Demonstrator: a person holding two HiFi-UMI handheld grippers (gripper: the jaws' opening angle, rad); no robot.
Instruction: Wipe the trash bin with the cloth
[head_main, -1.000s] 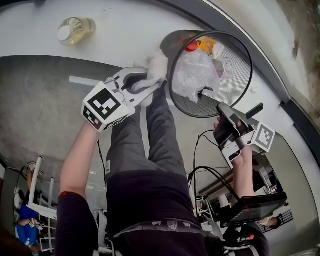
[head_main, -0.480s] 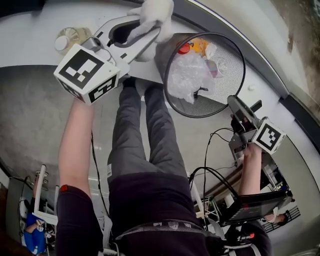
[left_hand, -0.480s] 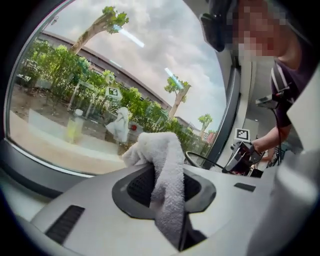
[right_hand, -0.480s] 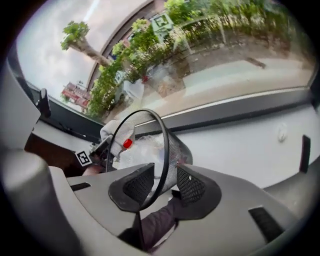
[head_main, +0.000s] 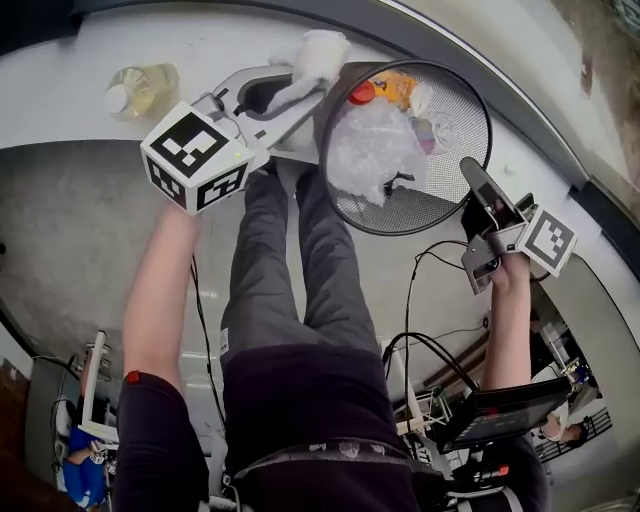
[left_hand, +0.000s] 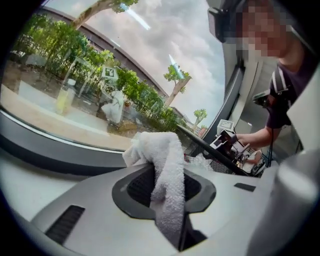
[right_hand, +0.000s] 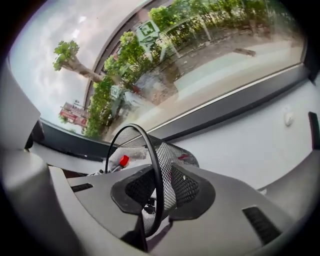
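The black mesh trash bin (head_main: 440, 190) lies tilted on the white ledge with its mouth toward me. It holds crumpled clear plastic (head_main: 375, 145) and a red cap (head_main: 361, 93). My left gripper (head_main: 308, 88) is shut on a white cloth (head_main: 318, 55), which bulges out just beside the bin's upper left rim. In the left gripper view the cloth (left_hand: 162, 170) drapes between the pads. My right gripper (head_main: 472, 172) is at the bin's right side. Its jaws have just been closing, and the bin's rim (right_hand: 152, 150) and mesh wall sit pinched between them.
A bottle of yellowish liquid (head_main: 140, 88) stands on the white ledge (head_main: 60, 70) at the left. A dark window frame (head_main: 500, 75) runs behind the bin. The person's legs (head_main: 290, 290) are below, with cables and a screen (head_main: 500, 415) at the lower right.
My left gripper carried the cloth up the view from the bin's lower left side to its upper left rim. The right gripper shifted right and upward and rolled, and the bin shifted slightly.
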